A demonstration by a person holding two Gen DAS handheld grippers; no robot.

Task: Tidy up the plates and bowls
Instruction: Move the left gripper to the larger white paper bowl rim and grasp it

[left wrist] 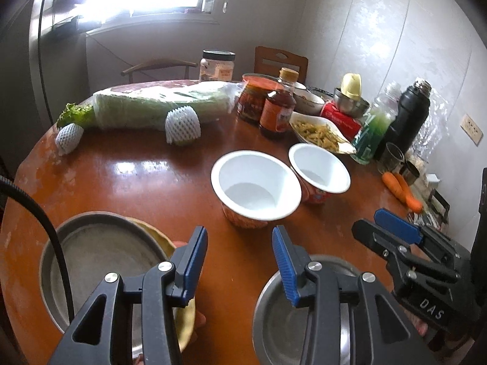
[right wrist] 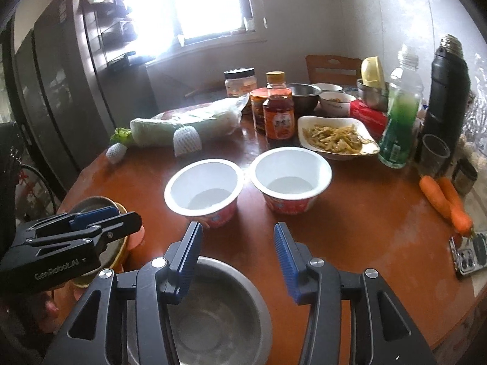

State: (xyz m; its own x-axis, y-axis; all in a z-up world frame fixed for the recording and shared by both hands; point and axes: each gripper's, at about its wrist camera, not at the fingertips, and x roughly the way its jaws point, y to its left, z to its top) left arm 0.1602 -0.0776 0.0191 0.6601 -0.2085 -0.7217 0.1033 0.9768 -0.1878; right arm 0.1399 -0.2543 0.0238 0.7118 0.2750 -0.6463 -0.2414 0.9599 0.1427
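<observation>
My right gripper (right wrist: 237, 252), jaws spread and empty, hangs over the steel bowl (right wrist: 213, 313); the two paper bowls (right wrist: 202, 187) lie straight ahead.

Both tools are black plastic frames with triangular cut-outs and round silver bolt heads at the pivots. The left gripper (left wrist: 240, 245) carries ribbed blue pads (left wrist: 281, 251) on its fingers, as does the right gripper (right wrist: 237, 241). White lettering marks each housing: "GenRobot.AI" on the left, "DAS" on the right. A black ribbed cable (left wrist: 45, 228) curves past the left tool
</observation>
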